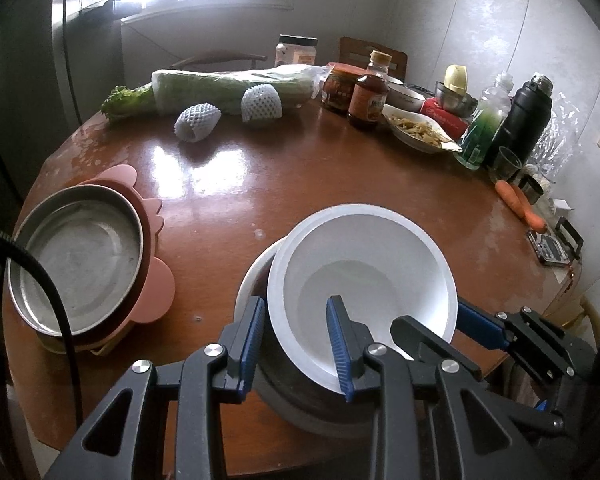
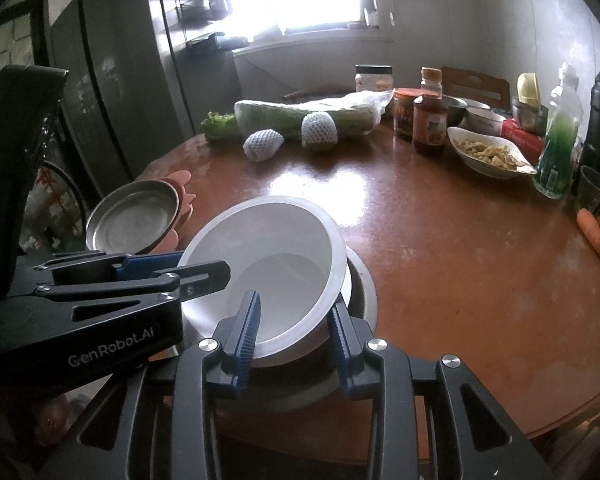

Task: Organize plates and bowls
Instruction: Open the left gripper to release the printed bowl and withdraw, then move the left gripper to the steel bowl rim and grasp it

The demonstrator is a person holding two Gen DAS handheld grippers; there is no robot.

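Hand-held gripper point(image 1: 298, 344) pinches tilted, plain white bowl's point(image 1: 372, 264) rim.

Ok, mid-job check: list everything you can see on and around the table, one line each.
white bowl: 1, white, near edge, tilted in a steel bowl
steel plate: 1, silver, left, on a pink scalloped plate
cabbage: 1, green, wrapped, far side
foam-netted fruit: 2, white, by the cabbage
sauce jars: 2, red-brown, far centre
food dish: 1, white, far right
green bottle: 1, far right
flask: 1, black, far right
carrots: orange, right edge
table: 1, brown
left gripper: shut on white bowl rim
right gripper: shut on white bowl rim
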